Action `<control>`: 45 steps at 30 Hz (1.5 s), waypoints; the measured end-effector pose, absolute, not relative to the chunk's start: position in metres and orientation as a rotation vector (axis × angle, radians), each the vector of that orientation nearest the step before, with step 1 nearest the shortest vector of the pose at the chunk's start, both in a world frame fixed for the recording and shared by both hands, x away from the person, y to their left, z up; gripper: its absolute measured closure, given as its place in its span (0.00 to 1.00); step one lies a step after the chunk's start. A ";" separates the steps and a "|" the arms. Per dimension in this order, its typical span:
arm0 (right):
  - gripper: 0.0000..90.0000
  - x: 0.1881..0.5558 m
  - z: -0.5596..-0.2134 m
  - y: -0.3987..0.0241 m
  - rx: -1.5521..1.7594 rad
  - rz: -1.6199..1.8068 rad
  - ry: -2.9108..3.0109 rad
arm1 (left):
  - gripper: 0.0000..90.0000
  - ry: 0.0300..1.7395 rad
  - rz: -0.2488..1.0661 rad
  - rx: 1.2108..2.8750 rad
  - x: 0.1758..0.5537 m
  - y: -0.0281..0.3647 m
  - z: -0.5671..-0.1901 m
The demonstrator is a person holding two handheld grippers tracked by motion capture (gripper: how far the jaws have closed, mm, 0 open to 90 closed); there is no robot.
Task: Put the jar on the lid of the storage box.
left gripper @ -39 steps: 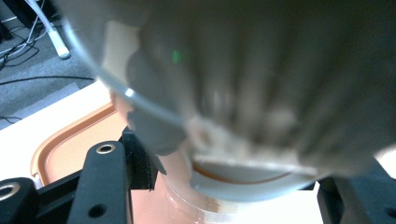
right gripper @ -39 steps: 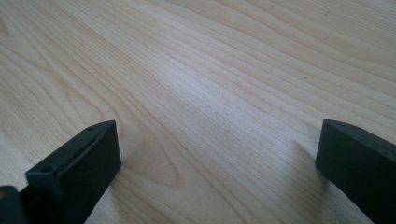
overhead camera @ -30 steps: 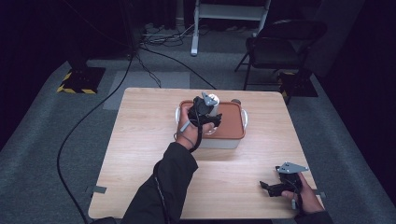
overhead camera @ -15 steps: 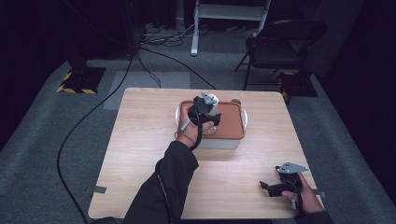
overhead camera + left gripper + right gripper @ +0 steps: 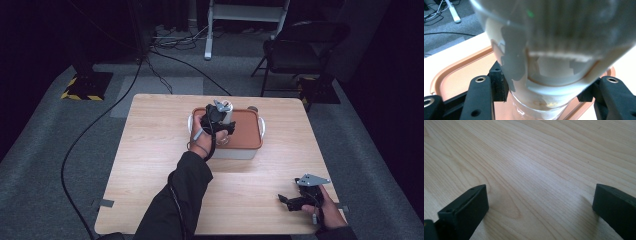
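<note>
Left claw clamps a white bottle over the orange lid at counter centre, right claw wide, idle near-right; tilted grip risks bottle slipping.

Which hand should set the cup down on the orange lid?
Left, probably. The left gripper is already shut on the cup, right above the lid. The right gripper sits open and empty near the table's front corner, far from it.
</note>
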State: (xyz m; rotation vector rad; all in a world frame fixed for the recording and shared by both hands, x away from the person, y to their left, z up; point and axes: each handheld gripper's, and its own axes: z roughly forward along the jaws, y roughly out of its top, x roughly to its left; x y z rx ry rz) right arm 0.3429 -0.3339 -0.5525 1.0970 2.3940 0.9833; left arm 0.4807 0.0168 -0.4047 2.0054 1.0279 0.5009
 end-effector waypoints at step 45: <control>0.00 0.343 -0.553 -0.334 1.097 0.983 2.394 | 0.12 1.022 0.566 2.013 0.474 0.017 -0.407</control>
